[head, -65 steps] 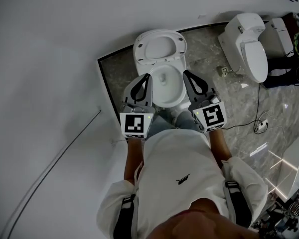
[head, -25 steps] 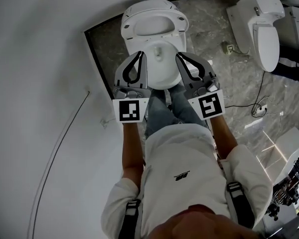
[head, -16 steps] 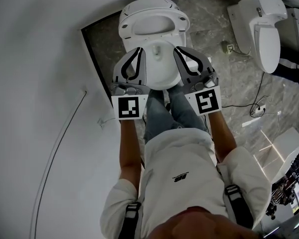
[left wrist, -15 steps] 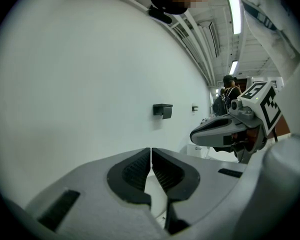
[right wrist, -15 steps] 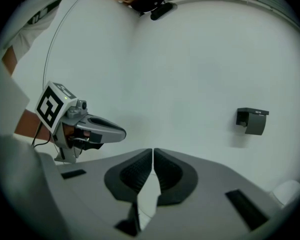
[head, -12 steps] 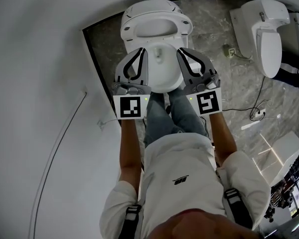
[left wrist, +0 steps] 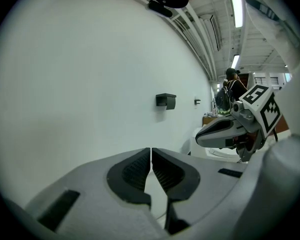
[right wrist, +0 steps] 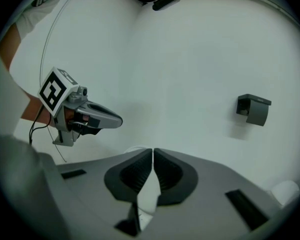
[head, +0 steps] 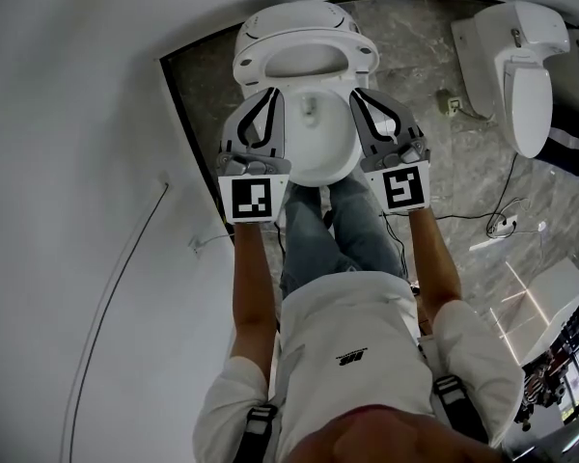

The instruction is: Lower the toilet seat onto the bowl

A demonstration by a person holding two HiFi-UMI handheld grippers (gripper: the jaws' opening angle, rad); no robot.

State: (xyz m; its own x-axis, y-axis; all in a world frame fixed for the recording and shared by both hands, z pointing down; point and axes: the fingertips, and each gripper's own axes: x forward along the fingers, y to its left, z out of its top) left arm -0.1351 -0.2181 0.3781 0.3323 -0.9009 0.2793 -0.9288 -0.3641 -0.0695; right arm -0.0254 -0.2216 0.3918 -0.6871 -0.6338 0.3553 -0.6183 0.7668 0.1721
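Note:
The white toilet stands at the top middle of the head view. Its seat ring (head: 305,63) is raised and leans back over the open bowl (head: 318,157). My left gripper (head: 272,95) hovers over the bowl's left rim, and my right gripper (head: 356,95) over its right rim. Both point toward the raised seat and touch nothing. In the left gripper view the left gripper (left wrist: 150,155) has its jaws shut on nothing, and the right gripper (left wrist: 229,132) shows beside it. The right gripper (right wrist: 153,156) is shut and empty too.
A white wall (head: 77,162) with a thin cable (head: 116,287) runs close along the left. A second toilet (head: 519,66) stands at the right on the marbled floor, with cords and a plug (head: 507,225) nearby. A small dark box (right wrist: 254,109) hangs on the wall ahead.
Both grippers have moved forward and slightly apart, and now flank the bowl. Their jaws have stayed shut. The seat has not moved.

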